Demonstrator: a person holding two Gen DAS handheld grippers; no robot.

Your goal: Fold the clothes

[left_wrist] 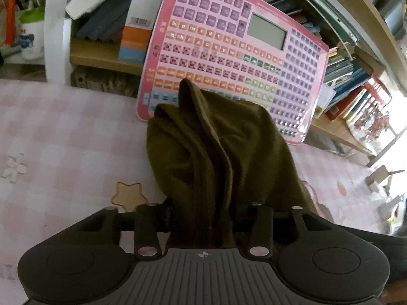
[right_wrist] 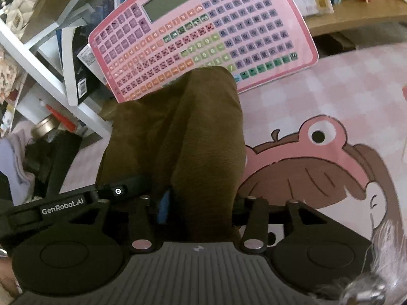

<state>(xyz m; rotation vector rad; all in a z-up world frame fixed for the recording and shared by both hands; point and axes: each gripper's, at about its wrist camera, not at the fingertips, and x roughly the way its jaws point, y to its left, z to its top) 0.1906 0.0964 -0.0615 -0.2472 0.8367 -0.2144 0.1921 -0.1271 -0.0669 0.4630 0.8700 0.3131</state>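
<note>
An olive-brown garment [left_wrist: 216, 152] lies bunched in tall folds on the pink chequered table cover [left_wrist: 63, 139]. It runs forward from between the jaws of my left gripper [left_wrist: 203, 203], which stand apart with the cloth loose between them and hiding the fingertips. In the right wrist view the same garment [right_wrist: 183, 132] heaps up between the jaws of my right gripper [right_wrist: 201, 198]. A blue pad [right_wrist: 163, 208] shows bare at the cloth's left edge. These jaws are parted too. The two grippers hold neighbouring parts of the garment side by side.
A pink toy keyboard board [left_wrist: 229, 50] leans against the bookshelf [left_wrist: 356, 89] just behind the garment. A white shelf frame [right_wrist: 51, 76] and a bottle [right_wrist: 45, 127] stand at the left. A cartoon print [right_wrist: 318, 167] covers the table at the right.
</note>
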